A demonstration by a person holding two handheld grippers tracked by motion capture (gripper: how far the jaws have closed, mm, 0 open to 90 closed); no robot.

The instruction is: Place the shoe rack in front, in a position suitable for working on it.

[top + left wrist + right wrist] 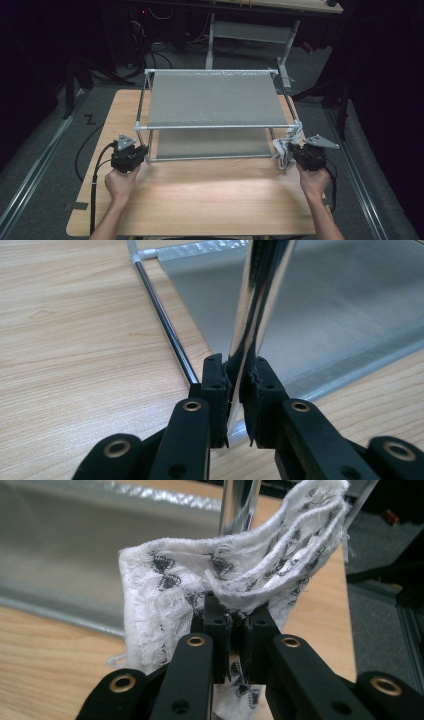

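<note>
High view, lower half of the frame: two hands reach in from the bottom edge over a wooden table. At lower left, the left gripper is clamped on the near left upright post of a two-tier metal rack, its pads squeezing the chrome tube low down. At lower right, the right gripper has its jaws pinched together on a white patterned cloth, which bunches above the jaws and hangs beside the rack's near right post. Farther back, at centre frame, the rack's grey top shelf spans the table's far half.
</note>
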